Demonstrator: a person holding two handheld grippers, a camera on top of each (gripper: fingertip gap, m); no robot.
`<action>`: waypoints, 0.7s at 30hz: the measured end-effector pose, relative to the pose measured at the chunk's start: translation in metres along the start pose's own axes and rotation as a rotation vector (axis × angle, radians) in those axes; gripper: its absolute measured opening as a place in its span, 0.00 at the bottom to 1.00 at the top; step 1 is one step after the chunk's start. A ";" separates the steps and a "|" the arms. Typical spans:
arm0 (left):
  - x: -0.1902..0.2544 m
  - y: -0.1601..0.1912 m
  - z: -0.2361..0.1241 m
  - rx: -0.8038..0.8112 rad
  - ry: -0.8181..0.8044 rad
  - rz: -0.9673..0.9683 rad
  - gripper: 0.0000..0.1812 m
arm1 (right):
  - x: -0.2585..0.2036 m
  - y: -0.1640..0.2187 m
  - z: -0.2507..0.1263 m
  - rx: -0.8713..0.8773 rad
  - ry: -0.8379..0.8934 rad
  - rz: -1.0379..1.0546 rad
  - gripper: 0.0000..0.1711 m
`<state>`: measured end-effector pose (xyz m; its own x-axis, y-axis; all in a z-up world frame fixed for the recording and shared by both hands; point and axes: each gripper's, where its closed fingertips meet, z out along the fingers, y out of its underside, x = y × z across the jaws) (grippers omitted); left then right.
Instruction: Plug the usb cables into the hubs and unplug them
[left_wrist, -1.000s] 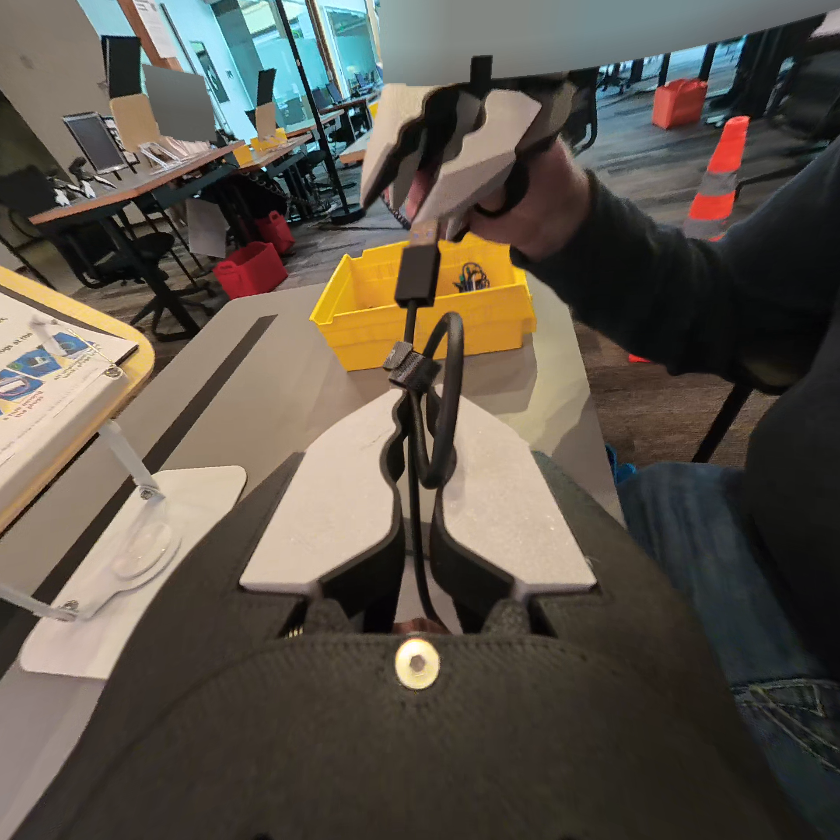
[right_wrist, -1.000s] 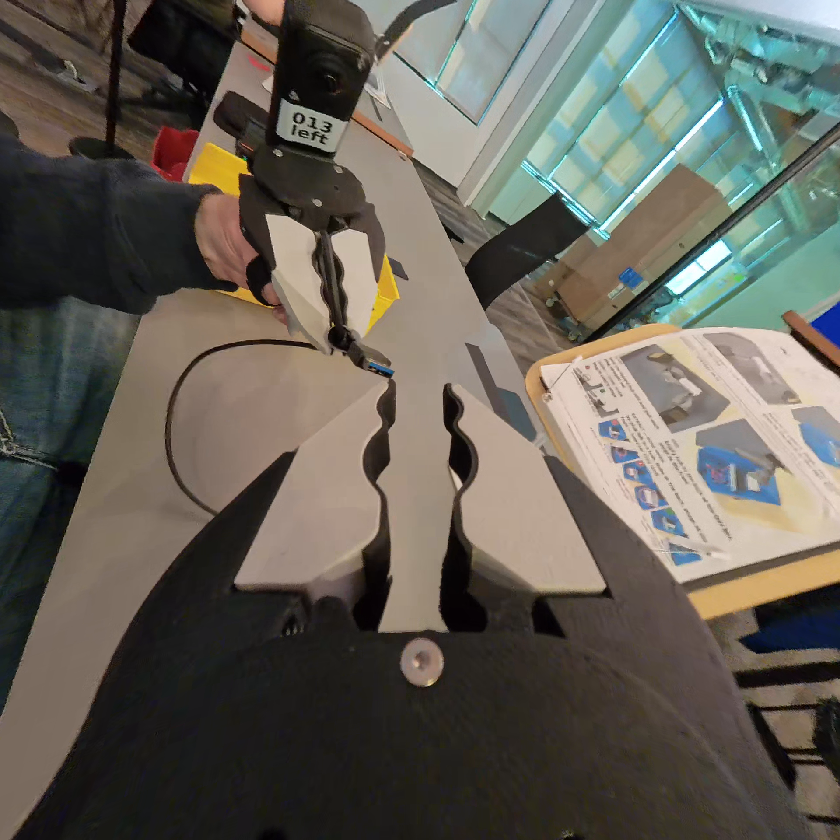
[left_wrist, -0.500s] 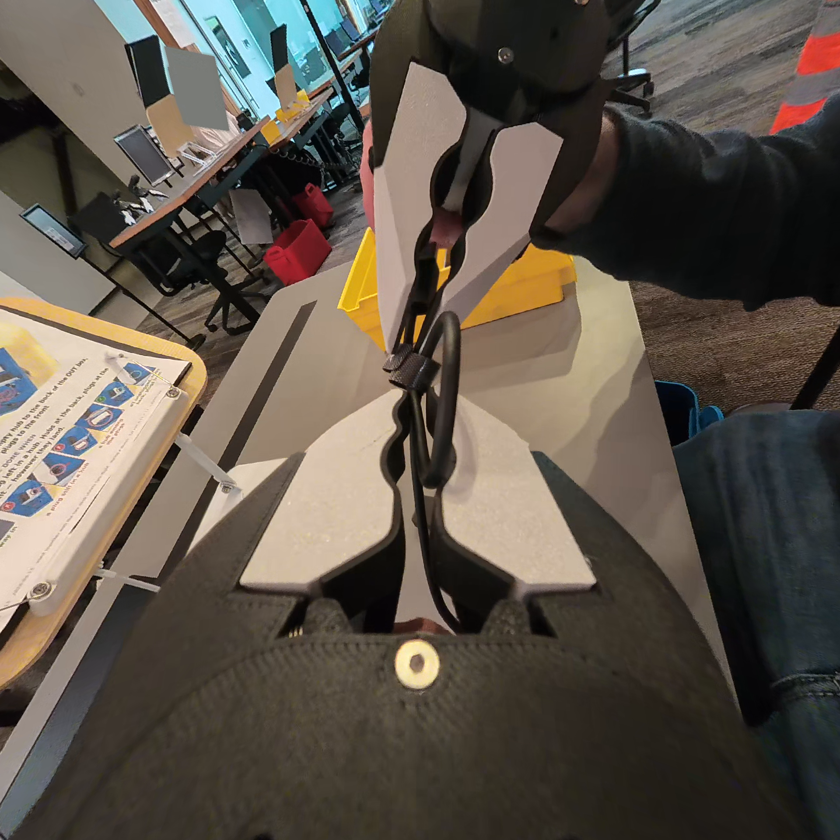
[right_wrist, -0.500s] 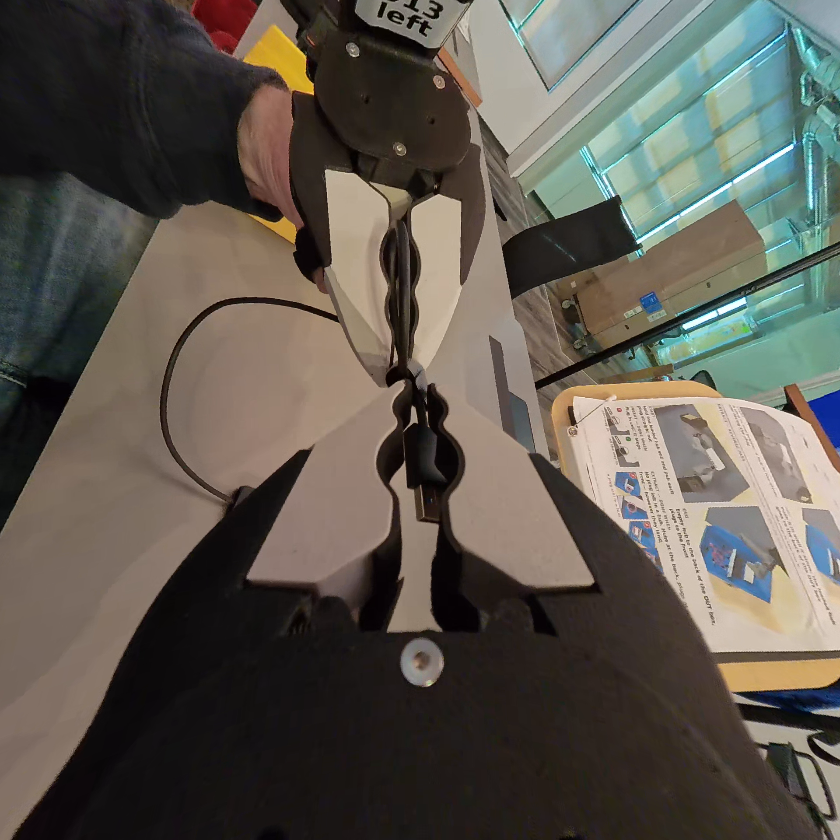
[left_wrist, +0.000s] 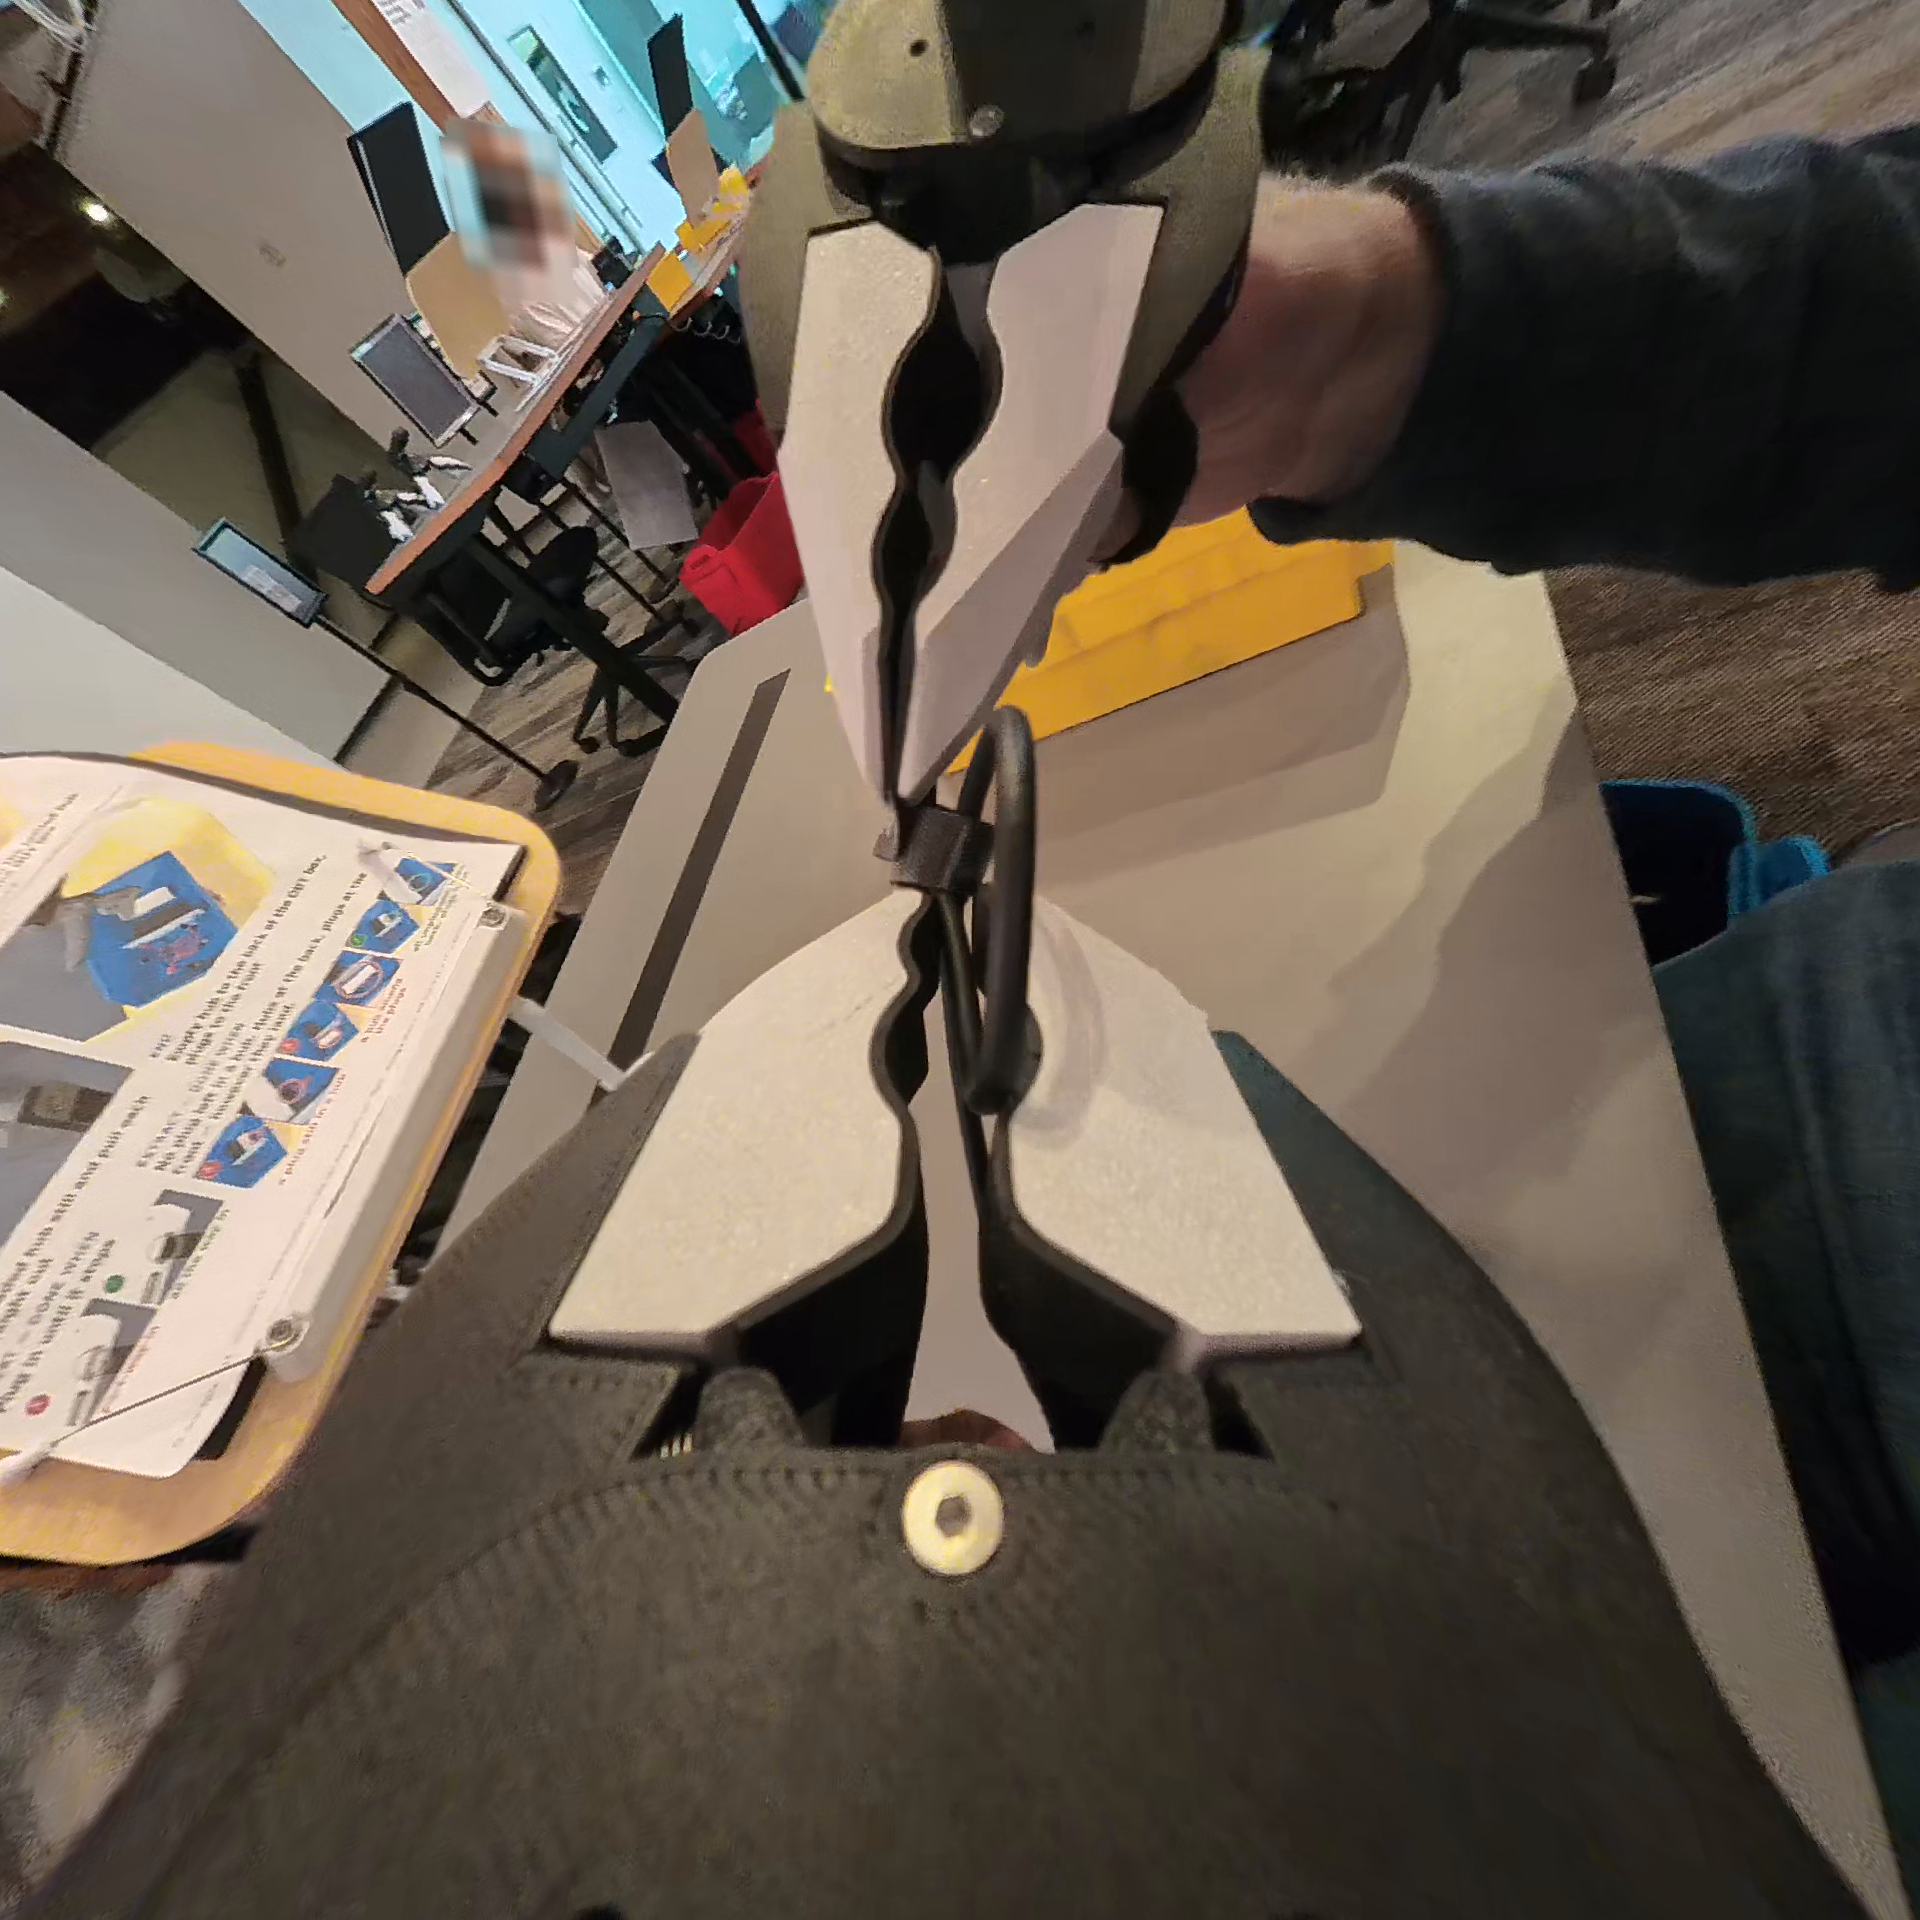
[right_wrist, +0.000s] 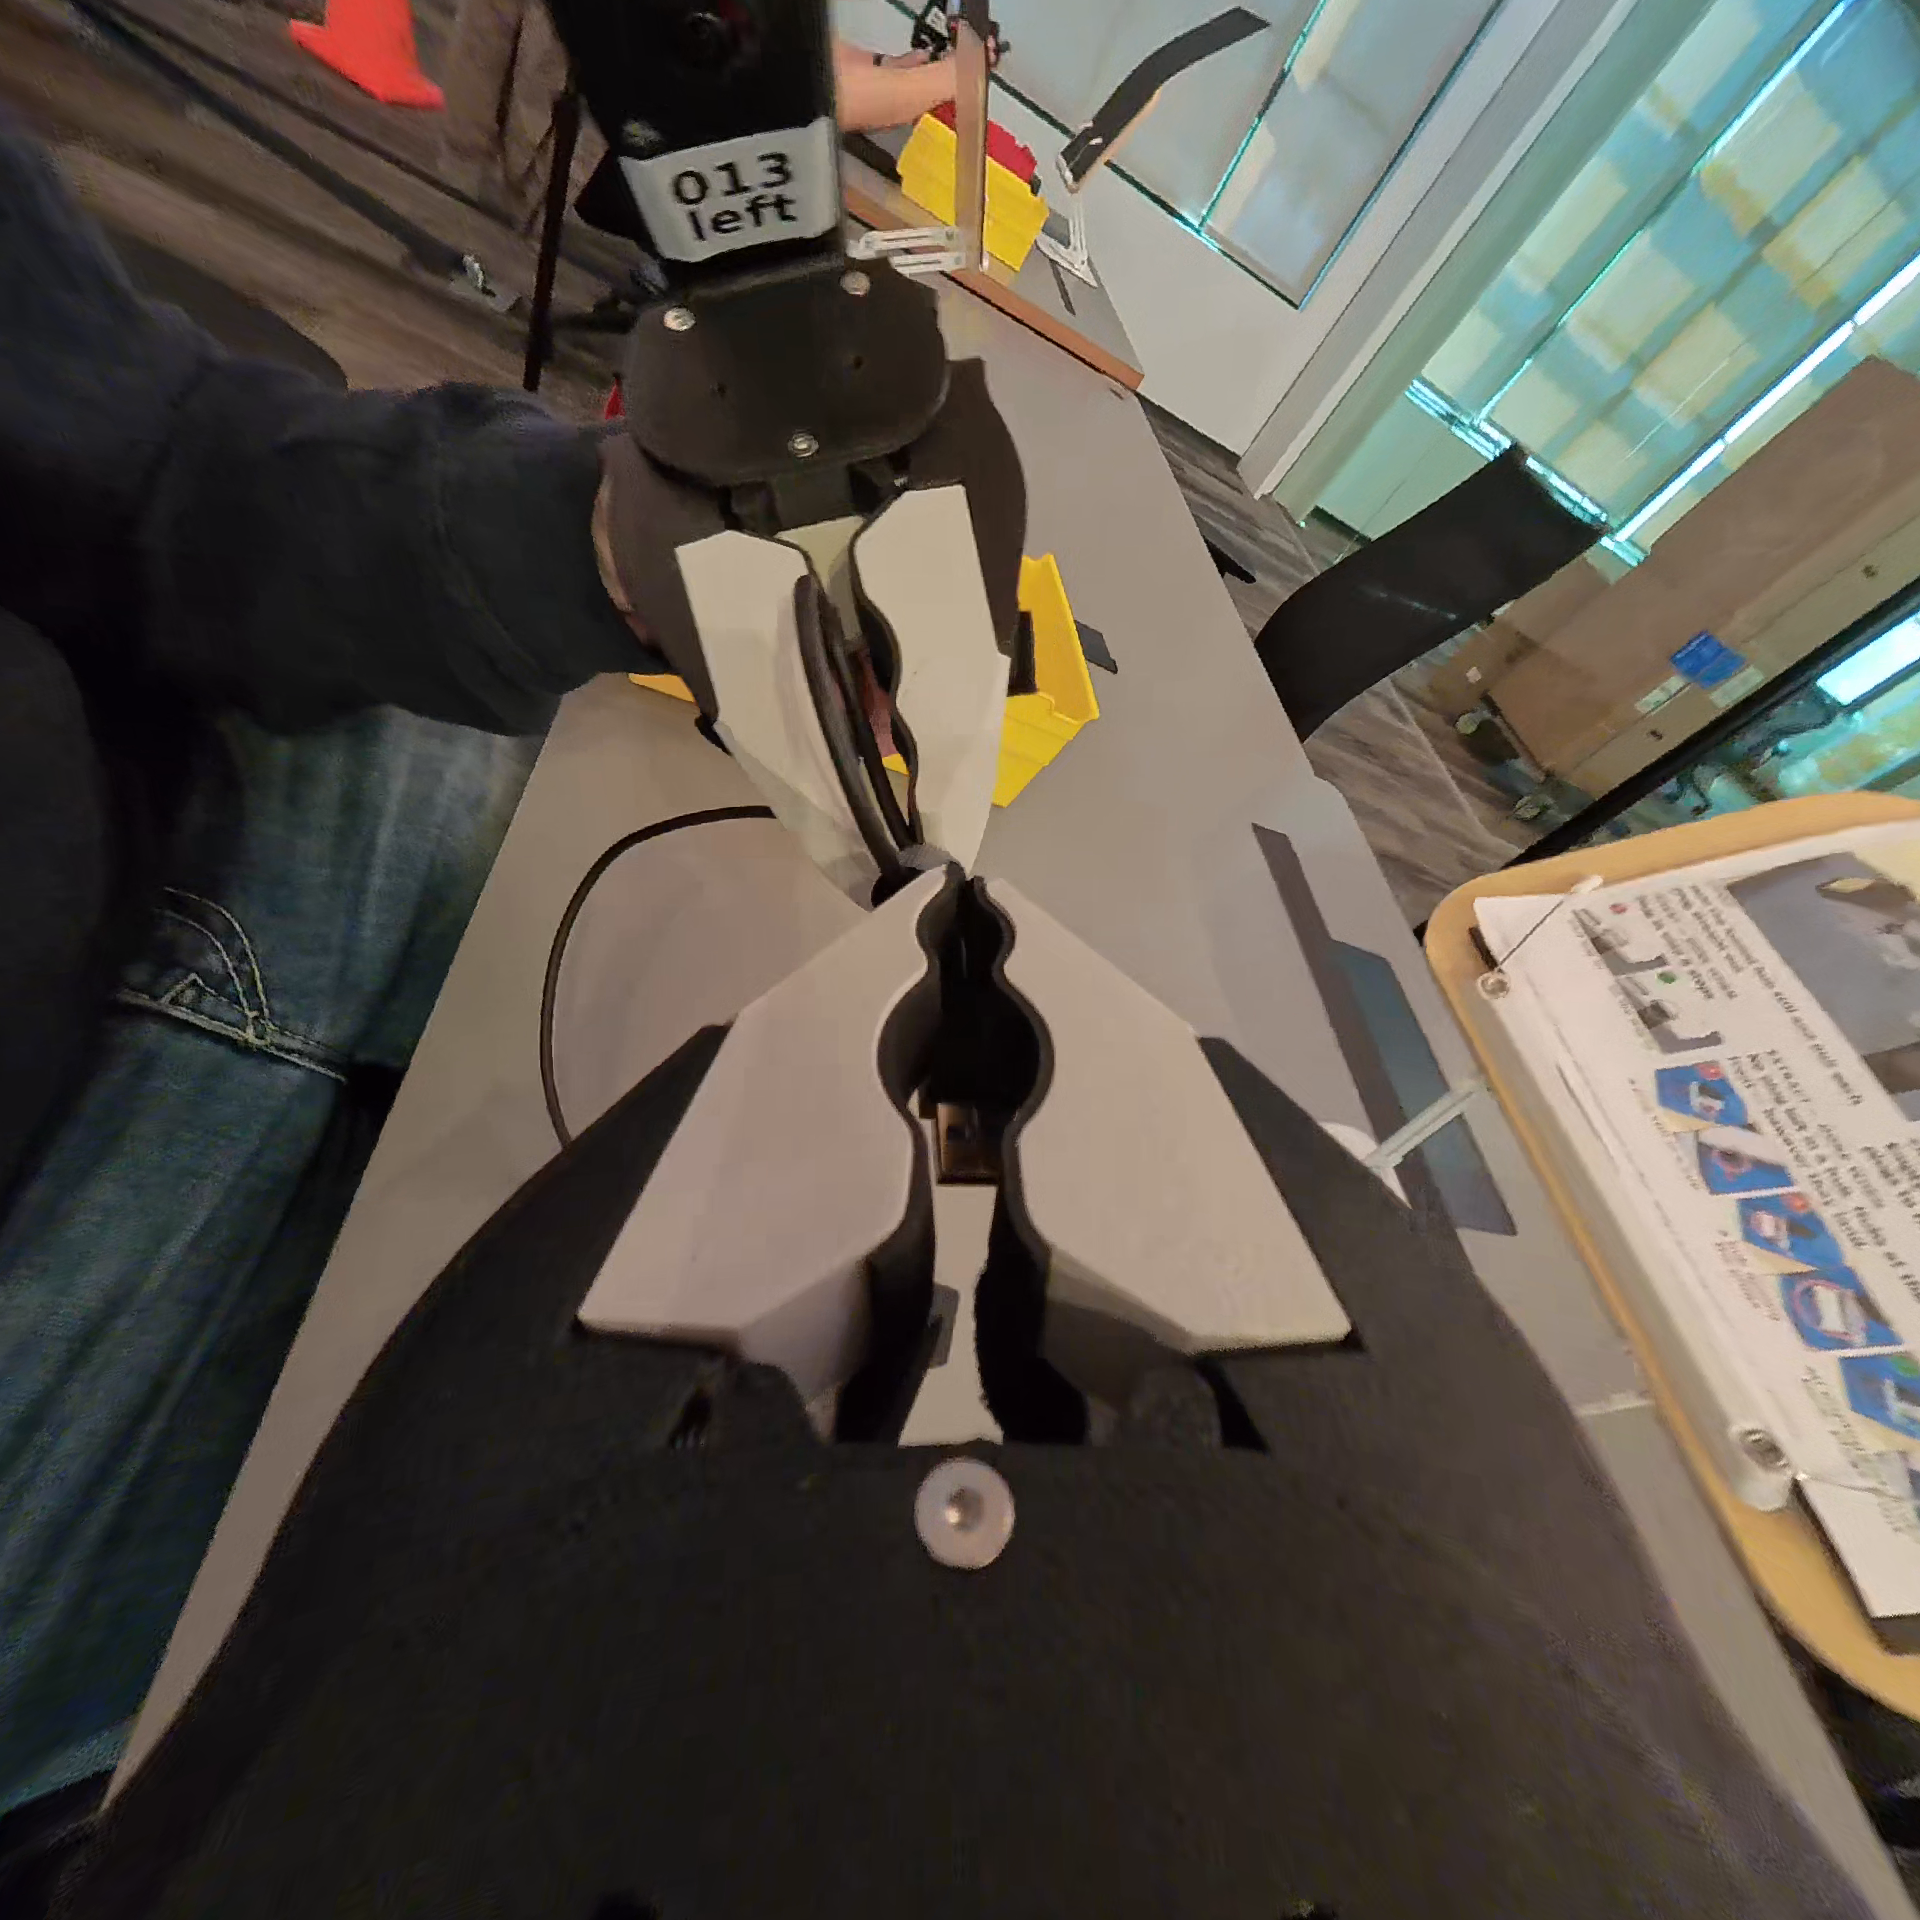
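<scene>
The two hand-held grippers meet tip to tip above a grey table (left_wrist: 1299, 935), with a black USB cable strung between them. In the left wrist view, the left gripper (left_wrist: 940, 925) fills the lower half of the frame, its pale fingers (left_wrist: 769, 1143) pressed together on the USB cable (left_wrist: 1003, 894), which loops up out of the narrow slot and is bundled by a small black tie (left_wrist: 935, 847) right at the fingertips. The right gripper (left_wrist: 894, 790) comes down from the top centre, held by a hand (left_wrist: 1288, 384) in a dark sleeve, its tips touching the tie. In the right wrist view, the right gripper (right_wrist: 961, 883) is pinching the cable's plug end: the black plug body sits in the rounded notch between the fingers and the metal USB connector (right_wrist: 968, 1143) points back toward the camera, at frame centre. Beyond it the left gripper (right_wrist: 925, 857) reaches in from the upper centre, and the cable's slack curves down onto the table at left centre. A yellow bin (right_wrist: 1049, 686) sits on the table behind the left gripper. A wooden board carrying an instruction sheet (left_wrist: 208, 1039) lies at the left of the left wrist view. No hub shows in either view.
</scene>
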<state>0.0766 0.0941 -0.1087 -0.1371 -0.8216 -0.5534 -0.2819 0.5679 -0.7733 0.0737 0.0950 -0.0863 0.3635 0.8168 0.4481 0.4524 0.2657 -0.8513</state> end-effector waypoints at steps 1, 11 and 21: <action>-0.001 0.001 0.001 -0.017 -0.017 0.020 0.03 | 0.001 0.002 0.000 -0.003 0.006 0.020 0.00; -0.008 -0.001 0.006 -0.071 -0.145 0.145 0.02 | 0.023 0.019 -0.002 -0.015 0.109 0.329 0.00; -0.021 -0.013 -0.001 0.179 -0.120 -0.131 0.02 | 0.017 0.022 -0.003 0.050 -0.006 0.432 0.00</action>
<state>0.0826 0.1041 -0.0869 0.0059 -0.8831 -0.4691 -0.1160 0.4653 -0.8775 0.0919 0.1135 -0.0966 0.5054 0.8616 0.0466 0.2196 -0.0762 -0.9726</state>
